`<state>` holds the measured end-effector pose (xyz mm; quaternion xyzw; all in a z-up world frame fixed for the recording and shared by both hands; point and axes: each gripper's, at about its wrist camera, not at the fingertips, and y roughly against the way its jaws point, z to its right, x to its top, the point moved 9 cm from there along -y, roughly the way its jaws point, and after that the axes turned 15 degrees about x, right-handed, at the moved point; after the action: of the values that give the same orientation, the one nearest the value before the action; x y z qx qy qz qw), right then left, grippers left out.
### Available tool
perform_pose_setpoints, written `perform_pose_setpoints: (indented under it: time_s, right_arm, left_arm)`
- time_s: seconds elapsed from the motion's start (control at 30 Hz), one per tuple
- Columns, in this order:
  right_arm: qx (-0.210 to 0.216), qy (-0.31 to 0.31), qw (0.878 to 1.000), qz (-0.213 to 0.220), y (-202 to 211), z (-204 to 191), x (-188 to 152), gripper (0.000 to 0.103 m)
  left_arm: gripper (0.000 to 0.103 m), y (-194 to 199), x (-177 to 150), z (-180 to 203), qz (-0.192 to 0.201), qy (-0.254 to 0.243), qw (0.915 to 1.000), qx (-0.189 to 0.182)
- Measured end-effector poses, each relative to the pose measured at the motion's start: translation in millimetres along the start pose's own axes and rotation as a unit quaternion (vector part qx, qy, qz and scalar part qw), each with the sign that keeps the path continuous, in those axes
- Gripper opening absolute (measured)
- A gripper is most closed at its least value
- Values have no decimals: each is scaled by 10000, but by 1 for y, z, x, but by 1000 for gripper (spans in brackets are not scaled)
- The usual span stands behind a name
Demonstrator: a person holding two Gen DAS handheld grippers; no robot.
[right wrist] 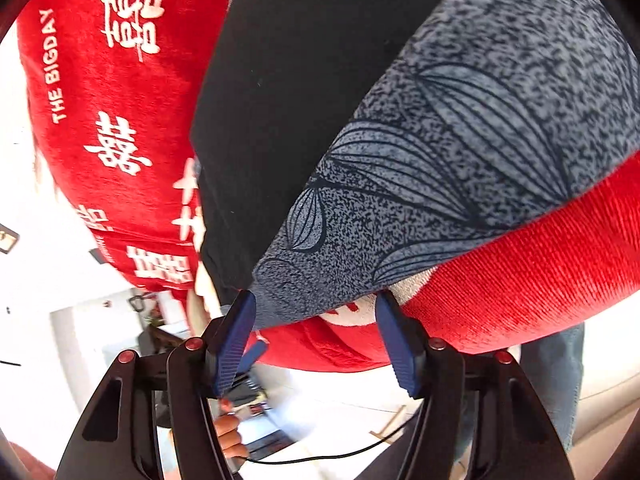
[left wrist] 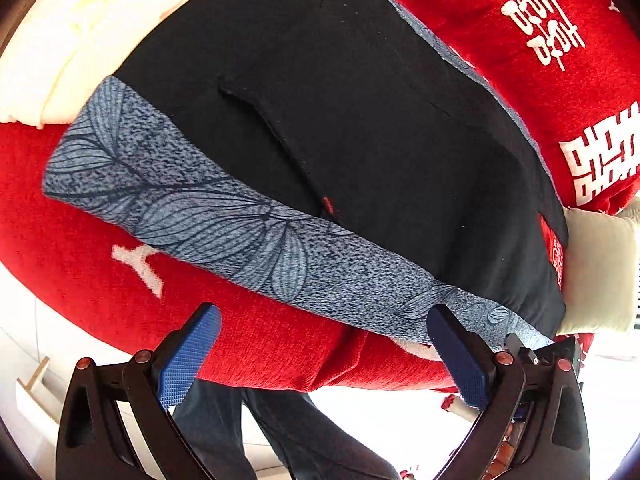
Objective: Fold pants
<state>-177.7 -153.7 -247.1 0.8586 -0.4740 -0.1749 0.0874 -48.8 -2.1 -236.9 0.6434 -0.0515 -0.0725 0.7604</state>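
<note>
Black pants [left wrist: 360, 120] lie flat on a red blanket [left wrist: 100, 216] with white characters. A grey-blue leaf-patterned band [left wrist: 208, 208] runs along their near edge. My left gripper [left wrist: 324, 312] hangs open over the blanket's edge just short of that band, and its right fingertip [left wrist: 440, 320] overlaps the band's end. In the right wrist view the band's corner [right wrist: 304, 288] sits between the blue pads of my right gripper [right wrist: 315, 302]. Its jaws stand apart and do not press on the cloth. The black pants [right wrist: 288, 100] stretch away behind the band.
A cream quilt [left wrist: 60, 40] lies at the far left and a beige pillow [left wrist: 596, 272] at the right. The blanket's edge drops to a white floor [left wrist: 380, 420]. A person's legs in dark jeans [left wrist: 280, 432] stand close below. A hand [right wrist: 230, 432] shows under the right gripper.
</note>
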Motion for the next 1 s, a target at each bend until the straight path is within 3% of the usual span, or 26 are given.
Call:
perform_pose_setpoints:
  time_s: [0.13,0.27,0.33,0.37,0.4,0.57,0.67,0.83,0.87,0.93,1.0]
  right_arm:
    - [530,-8,9980,355,8,-14,18,67]
    - [672,-56,9972,333,2,-16,27,64]
    - [604,-258,9977,177,-8,-13,25,36]
    - [558,-378,9976,126,-9,-13,25,15]
    - [538,-456,9974,150,-7,-13,27,9]
    - [872,-171,9960,91,5,-54,29,9]
    - [1011,-38,9949,17,10,-77,28,9]
    - [988,35,9950,-100,13,-88,24,9]
    - [981,17,9951,-121,15,-87,23,9]
    - [920,6,9957,-142,14,-84,23,9]
    - [881,-27,9960,-139,15,-83,23,9]
  left_arm:
    - [103,-1,-2,8,3,-43,10000,-71]
    - [103,-2,-1,11,32,32,10000,-26]
    - [103,-1,1,13,53,90,9999,-90]
    - [103,-1,1,14,53,126,9998,-109]
    - [103,0,1,12,51,178,9997,-149]
    - [103,2,5,6,-6,729,9960,-508]
    - [103,1,10,-1,-14,986,9940,-477]
    - [102,2,25,-7,71,1574,9854,-640]
    - [96,5,33,-9,176,1677,9836,-646]
    - [43,6,42,-8,234,1542,9860,-598]
    - [27,7,45,-7,250,1461,9874,-545]
